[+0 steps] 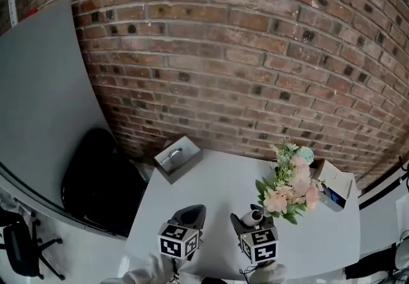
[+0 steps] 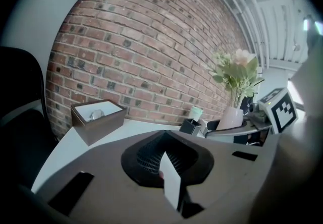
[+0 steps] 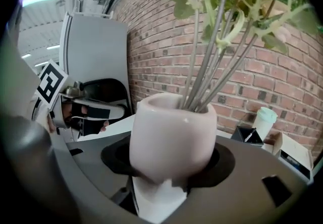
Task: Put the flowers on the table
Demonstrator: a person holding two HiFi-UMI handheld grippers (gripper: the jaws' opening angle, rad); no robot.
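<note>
Head view: flowers sit over the desk at its 4 o'clock corner. The right tongs come in from 6 o'clock at the bouquet's base. The left tongs are parked just beside, at 9 o'clock of the right ones, aimed at the tissue box at 11 o'clock. My read is they're held clear so they don't foul the carry.

Left gripper view: jaws together, nothing between them. The vase shows at 2 o'clock, riding in the other tool.

Right gripper view: jaws clamped on the vase body, low down, probably to keep it upright, with stems fanning to 12 o'clock. Can't tell if the base touches the desk, so the set-down isn't confirmed.
</note>
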